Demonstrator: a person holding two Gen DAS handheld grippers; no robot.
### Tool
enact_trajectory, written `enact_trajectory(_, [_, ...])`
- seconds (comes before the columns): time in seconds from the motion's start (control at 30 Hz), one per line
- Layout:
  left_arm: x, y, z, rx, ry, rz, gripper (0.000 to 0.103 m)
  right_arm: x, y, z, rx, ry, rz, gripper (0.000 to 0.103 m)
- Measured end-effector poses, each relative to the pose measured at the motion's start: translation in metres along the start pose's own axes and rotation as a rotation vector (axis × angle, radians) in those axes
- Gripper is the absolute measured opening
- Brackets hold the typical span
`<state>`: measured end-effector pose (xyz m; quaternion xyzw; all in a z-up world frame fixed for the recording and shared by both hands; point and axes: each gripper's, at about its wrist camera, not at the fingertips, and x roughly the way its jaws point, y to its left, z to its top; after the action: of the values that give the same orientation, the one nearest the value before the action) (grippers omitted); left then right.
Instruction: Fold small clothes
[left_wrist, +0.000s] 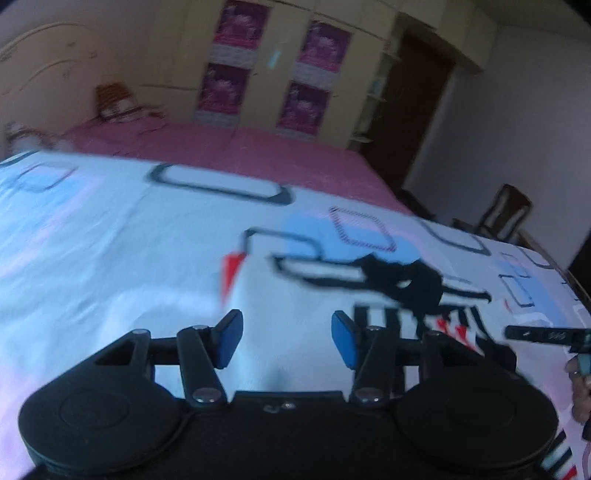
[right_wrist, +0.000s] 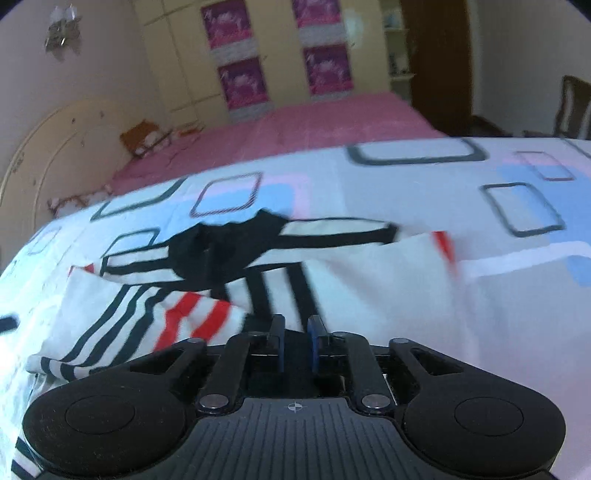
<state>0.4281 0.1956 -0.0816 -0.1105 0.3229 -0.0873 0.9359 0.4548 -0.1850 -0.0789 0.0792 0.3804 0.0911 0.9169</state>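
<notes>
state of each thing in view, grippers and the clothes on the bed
left gripper: open, nothing between its pads
right gripper: nearly closed, narrow gap, no cloth seen in it
striped garment: lying rumpled and partly folded on the bedsheet
black garment: crumpled on the striped garment

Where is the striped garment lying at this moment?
The striped garment lies on the patterned sheet, just ahead and left of the right gripper in its view. In the left view it is at the right.
</notes>
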Motion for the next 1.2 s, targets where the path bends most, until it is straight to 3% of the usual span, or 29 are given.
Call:
enact_trajectory(0.13, [0.065,-0.003,0.015,0.017,0.071,-0.019,0.054,0.038,0.000,0.018,0.032,0.040,-0.032,0.014])
enact_trajectory(0.17, [0.079,-0.001,0.015,0.041,0.097,-0.004,0.054,0.047,-0.001,0.021,0.016,0.053,-0.035,0.014])
enact_trajectory(0.23, [0.101,0.011,0.014,0.079,0.140,0.100,0.056,0.065,-0.008,0.023,-0.015,0.100,-0.105,0.014])
enact_trajectory(0.3, [0.100,0.024,0.018,0.022,0.131,0.059,0.054,0.068,-0.022,0.023,0.033,0.104,-0.102,0.014])
enact_trajectory(0.37, [0.091,0.019,0.020,0.053,0.136,0.076,0.053,0.062,-0.018,0.026,0.026,0.106,-0.112,0.014])
enact_trajectory(0.43, [0.071,0.008,0.020,0.034,0.078,0.064,0.060,0.048,-0.003,0.027,0.020,0.055,-0.095,0.015])
enact_trajectory(0.47, [0.064,0.001,0.019,0.007,0.055,0.036,0.061,0.043,0.009,0.027,0.013,0.037,-0.049,0.020])
enact_trajectory(0.5, [0.060,-0.011,0.016,0.001,0.043,0.010,0.064,0.041,0.022,0.027,-0.004,0.029,-0.015,0.044])
enact_trajectory(0.53, [0.058,-0.023,0.011,0.018,0.036,-0.002,0.066,0.040,0.037,0.025,-0.035,0.024,0.014,0.053])
enact_trajectory(0.57, [0.058,-0.035,0.006,0.039,0.035,-0.011,0.066,0.042,0.052,0.022,-0.067,0.024,0.049,0.055])
enact_trajectory(0.63, [0.061,-0.055,-0.006,0.076,0.054,-0.021,0.064,0.050,0.075,0.016,-0.102,0.057,0.108,0.055])
enact_trajectory(0.7, [0.065,-0.063,-0.019,0.106,0.085,-0.016,0.064,0.059,0.091,0.008,-0.137,0.091,0.135,0.039])
enact_trajectory(0.77, [0.064,-0.057,-0.032,0.150,0.109,0.024,0.061,0.065,0.096,-0.003,-0.197,0.117,0.096,0.038])
enact_trajectory(0.83, [0.048,-0.041,-0.046,0.193,0.077,0.057,0.061,0.061,0.086,-0.010,-0.236,0.103,0.032,0.038])
enact_trajectory(0.93, [0.034,-0.025,-0.053,0.235,0.064,0.103,0.063,0.049,0.051,-0.017,-0.179,0.083,-0.080,0.038])
enact_trajectory(1.07, [0.021,-0.041,-0.041,0.206,0.048,0.104,0.060,0.029,0.042,-0.014,-0.125,0.054,-0.091,0.038])
enact_trajectory(1.13, [0.011,-0.058,-0.044,0.214,0.020,0.074,0.062,0.012,0.050,-0.014,-0.117,0.014,-0.047,0.039])
enact_trajectory(1.2, [0.006,-0.071,-0.053,0.219,0.021,0.055,0.064,0.004,0.062,-0.022,-0.109,0.029,0.021,0.039])
